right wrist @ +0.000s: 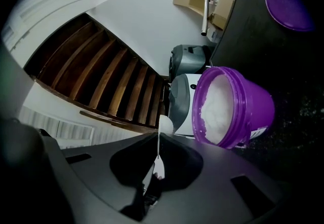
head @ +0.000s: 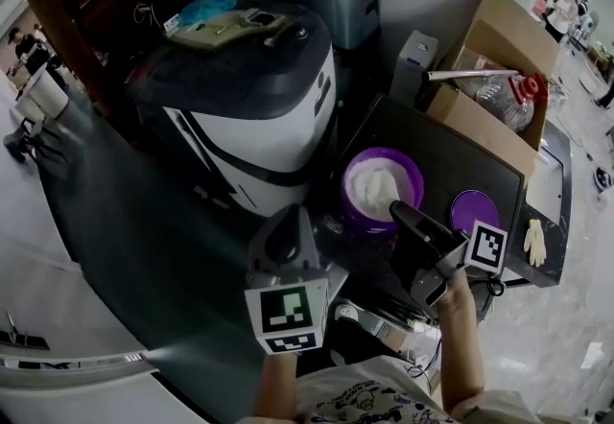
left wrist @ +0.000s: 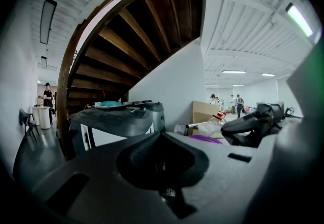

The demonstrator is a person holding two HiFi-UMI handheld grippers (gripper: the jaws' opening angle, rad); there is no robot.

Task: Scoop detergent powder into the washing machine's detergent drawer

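I saw the left gripper (head: pixel 285 223) as a pale grey moulded shell, wedge-shaped, with a dark hollow down its middle; its marker cube (head: pixel 285 314) carried black squares on white faces. The right gripper (head: pixel 403 214) was black and angular; its second marker cube (head: pixel 486 247) was printed the same way. From the left gripper view the housing (left wrist: pixel 101 182) looked like smooth grey plastic round a black recess, with small rectangular slots either side. The person wore a white T-shirt (head: pixel 369 400) with dark printed drawings; both forearms were uncovered.
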